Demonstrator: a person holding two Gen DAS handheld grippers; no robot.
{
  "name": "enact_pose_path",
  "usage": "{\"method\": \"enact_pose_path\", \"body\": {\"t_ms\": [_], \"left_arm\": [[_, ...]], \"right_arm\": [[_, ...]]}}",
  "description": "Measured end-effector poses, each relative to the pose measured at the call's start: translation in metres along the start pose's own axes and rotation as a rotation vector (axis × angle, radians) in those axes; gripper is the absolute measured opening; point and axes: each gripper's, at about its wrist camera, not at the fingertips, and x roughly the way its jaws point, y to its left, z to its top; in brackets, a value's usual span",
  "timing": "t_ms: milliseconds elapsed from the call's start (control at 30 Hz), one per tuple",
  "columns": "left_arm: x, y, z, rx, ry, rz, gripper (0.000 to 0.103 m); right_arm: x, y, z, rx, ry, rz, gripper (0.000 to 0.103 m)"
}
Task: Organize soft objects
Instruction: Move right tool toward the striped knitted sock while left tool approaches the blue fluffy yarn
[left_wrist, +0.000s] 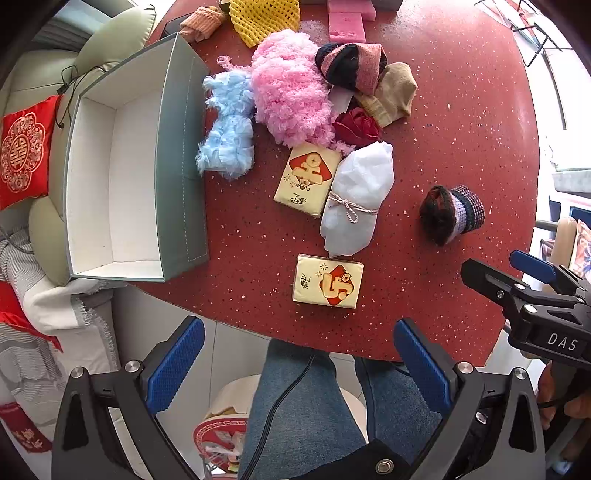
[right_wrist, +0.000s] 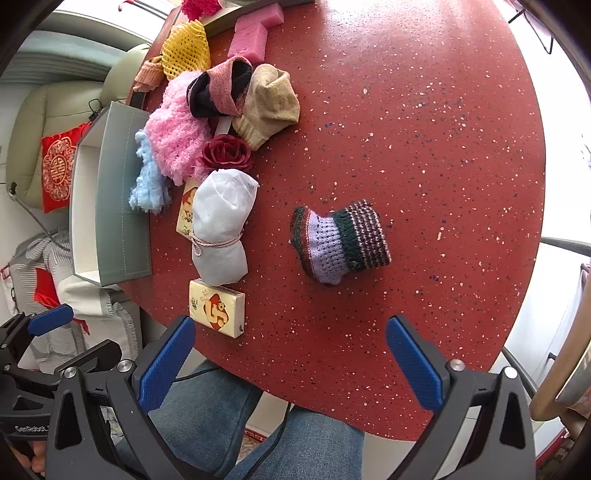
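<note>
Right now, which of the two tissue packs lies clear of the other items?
The near tissue pack, alone by the table edge. The far tissue pack sits against the white bundle and pink fluff.

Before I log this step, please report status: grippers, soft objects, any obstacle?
Left gripper and right gripper open, empty. Box empty; soft items on table. Nothing in the way.
</note>
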Motion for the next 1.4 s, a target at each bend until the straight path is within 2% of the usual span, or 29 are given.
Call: {"method": "enact_pose_path", "body": {"t_ms": [433,567,767,833,900,1033,1100,1200,1300,1400], "left_arm": [[0.017,0.015,-0.010,-0.052,0.009,-0.092,0.103],[0.014,0.023,-0.008,-0.074,-0.046,-0.143,0.103],[-0.001,0.028,-0.006,-0.083,-0.171,-0.128,0.103],[-0.007,0.028,-0.004,-0.072,-0.196,-0.159,0.103],[-0.018,0.028,-0.004,-0.058,-0.272,-0.222,0.103],[-0.036,0.029,0.001,-0.022,-0.415,-0.248,0.103],[-0.037,0.028,0.006,0.013,-0.449,-0.263,0.103],[-0.021,0.028,0.014,0.046,-0.392,-0.260,0.103],[0.011,0.037,0.012,0.046,-0.283,-0.353,0.103],[0.038,0.044,0.011,0.066,-0.205,-0.382,0.103]], "right_arm": [[0.017,0.009,-0.007,-0.024,0.035,-0.040,0.103],[0.017,0.010,-0.008,-0.020,0.062,-0.070,0.103],[0.014,0.009,-0.007,-0.018,0.045,-0.056,0.103],[0.013,0.008,-0.007,-0.009,0.046,-0.055,0.103],[0.010,0.007,-0.008,-0.005,0.025,-0.047,0.103],[0.002,0.006,-0.009,0.001,-0.028,-0.043,0.103],[-0.002,0.007,-0.011,0.005,-0.065,-0.043,0.103],[-0.005,0.008,-0.013,0.020,-0.109,-0.046,0.103],[-0.005,0.008,-0.017,0.061,-0.158,-0.076,0.103],[0.001,0.005,-0.021,0.133,-0.140,-0.089,0.103]]}}
